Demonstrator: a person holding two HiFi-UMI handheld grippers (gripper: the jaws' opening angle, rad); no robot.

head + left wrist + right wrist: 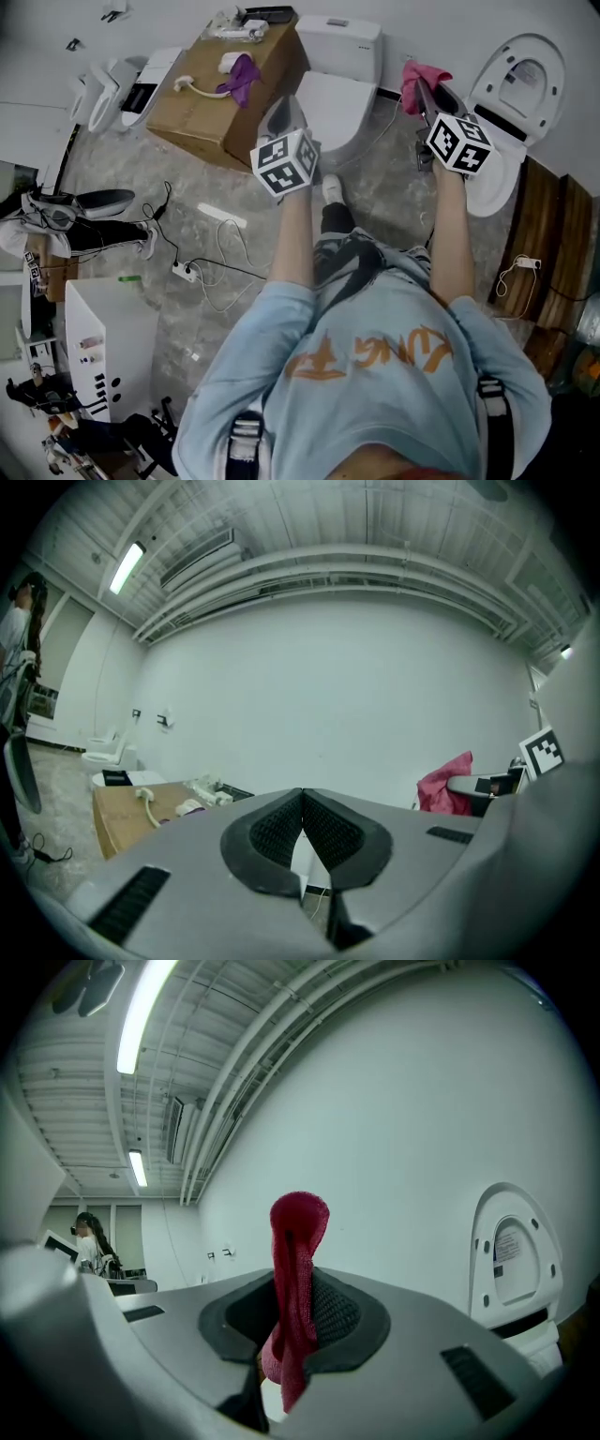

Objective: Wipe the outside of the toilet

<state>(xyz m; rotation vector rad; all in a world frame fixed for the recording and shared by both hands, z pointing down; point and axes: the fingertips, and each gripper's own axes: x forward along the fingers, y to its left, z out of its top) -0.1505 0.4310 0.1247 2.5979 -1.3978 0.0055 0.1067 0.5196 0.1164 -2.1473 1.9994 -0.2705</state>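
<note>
A white toilet [336, 94] with its lid down stands against the far wall, straight ahead in the head view. My left gripper [284, 117] is raised above the toilet's left side, shut with nothing between its pads [302, 832]. My right gripper [424, 94] is held up to the right of the toilet, shut on a pink cloth [419, 80]. In the right gripper view the cloth [295, 1269] sticks up from between the jaws and hangs below them. The left gripper view shows the cloth [448, 785] at its right.
A cardboard box [230, 89] with a purple rag [241, 75] and small parts stands left of the toilet. A second toilet [511, 112] with its lid raised is at the right. Cables and a power strip [183, 272] lie on the floor at the left. A white cabinet [108, 352] stands at lower left.
</note>
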